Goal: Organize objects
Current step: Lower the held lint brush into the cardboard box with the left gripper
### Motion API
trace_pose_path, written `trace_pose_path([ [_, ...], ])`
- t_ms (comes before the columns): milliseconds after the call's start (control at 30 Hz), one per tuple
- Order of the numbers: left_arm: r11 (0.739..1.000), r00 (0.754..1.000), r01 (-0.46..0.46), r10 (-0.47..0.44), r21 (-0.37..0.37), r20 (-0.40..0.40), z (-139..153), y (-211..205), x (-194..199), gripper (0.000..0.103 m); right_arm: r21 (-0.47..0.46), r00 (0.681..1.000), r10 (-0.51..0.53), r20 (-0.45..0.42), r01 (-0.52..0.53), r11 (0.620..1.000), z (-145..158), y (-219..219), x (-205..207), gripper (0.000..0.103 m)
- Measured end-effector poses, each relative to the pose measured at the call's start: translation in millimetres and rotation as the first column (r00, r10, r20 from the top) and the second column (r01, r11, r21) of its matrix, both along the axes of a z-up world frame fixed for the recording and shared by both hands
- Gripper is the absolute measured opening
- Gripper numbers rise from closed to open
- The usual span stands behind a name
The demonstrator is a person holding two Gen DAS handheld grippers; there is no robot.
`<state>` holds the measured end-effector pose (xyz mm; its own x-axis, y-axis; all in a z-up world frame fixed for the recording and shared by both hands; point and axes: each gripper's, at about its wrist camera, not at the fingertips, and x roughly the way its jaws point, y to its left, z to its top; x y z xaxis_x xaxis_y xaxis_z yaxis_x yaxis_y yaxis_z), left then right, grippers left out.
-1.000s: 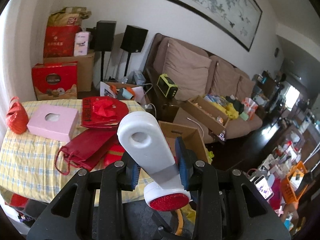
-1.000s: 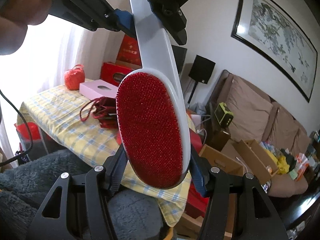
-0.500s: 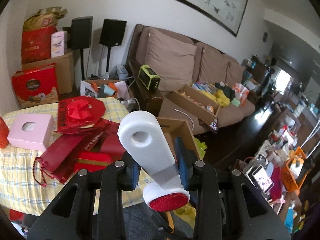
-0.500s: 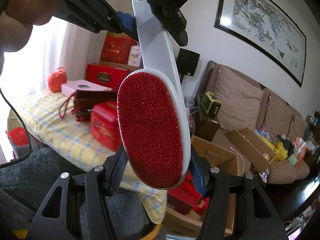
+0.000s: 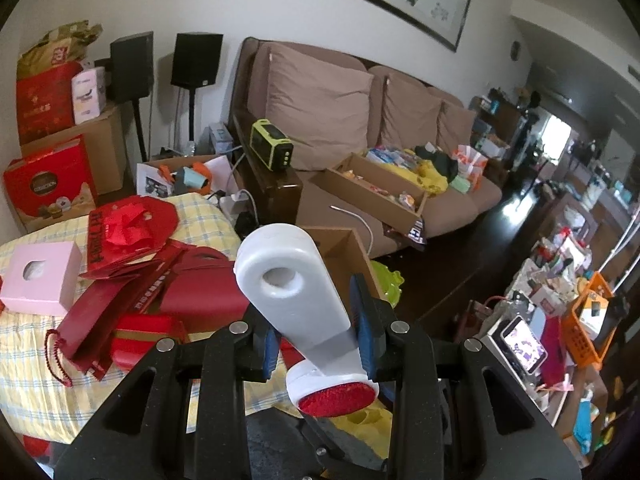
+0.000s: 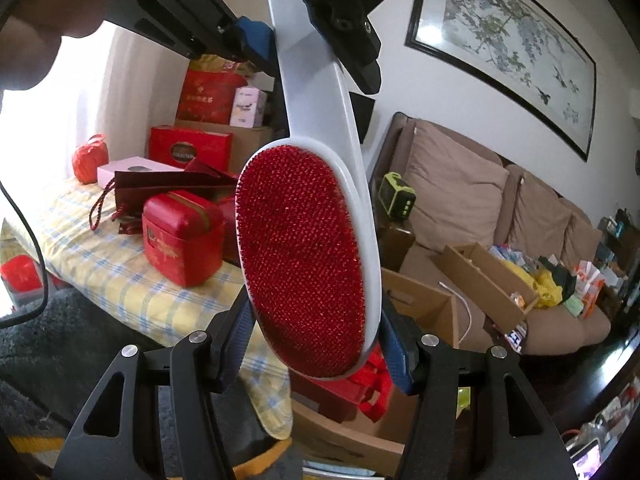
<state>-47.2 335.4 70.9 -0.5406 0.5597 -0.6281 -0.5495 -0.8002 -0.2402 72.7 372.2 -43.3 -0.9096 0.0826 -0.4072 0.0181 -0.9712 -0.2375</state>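
Both views have swung toward the sofa since a second ago: the yellow checked tabletop (image 5: pixel 38 364) with its red gift bags and boxes sits farther left in the frames, the round red bag once at the left wrist view's edge is gone from that view, and more of the brown sofa (image 5: pixel 404 128) and the cluttered dark floor to the right is visible. A white plastic lint brush with an oval red bristle pad (image 6: pixel 310 256) is carried in the air between both tools, clear of the tabletop and in front of it, just as it was in the earlier frames. The left gripper (image 5: pixel 316 342) is closed partway, its blue-padded jaws pressing on the narrow white handle just below the hanging hole, with the red pad end showing beneath them. The right gripper (image 6: pixel 318 346) stands wider, its jaws clamped on either side of the broad lower end of the brush head, the red pad facing its camera. In the right wrist view the left tool crosses the top of the frame, gripping the handle's upper end, with a hand (image 6: pixel 44 4) at the upper left. Behind the brush on the tabletop lie a pink square tissue box (image 5: pixel 38 278), a flat dark red paper gift bag with cord handles (image 5: pixel 104 312) and a rounded red gift tin (image 6: pixel 182 236). An open brown cardboard box (image 5: pixel 348 252) stands on the floor just beyond the tabletop's edge.
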Motion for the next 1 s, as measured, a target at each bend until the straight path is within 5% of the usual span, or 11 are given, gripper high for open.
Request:
trace_pose_path([
  [1000, 0.995, 0.994, 0.078, -0.074, -0.055, 0.082, -40, 82, -23, 0.029, -0.04, 0.991, -0.111, 0.079, 0.115, 0.993, -30, 63, -7, 0.059],
])
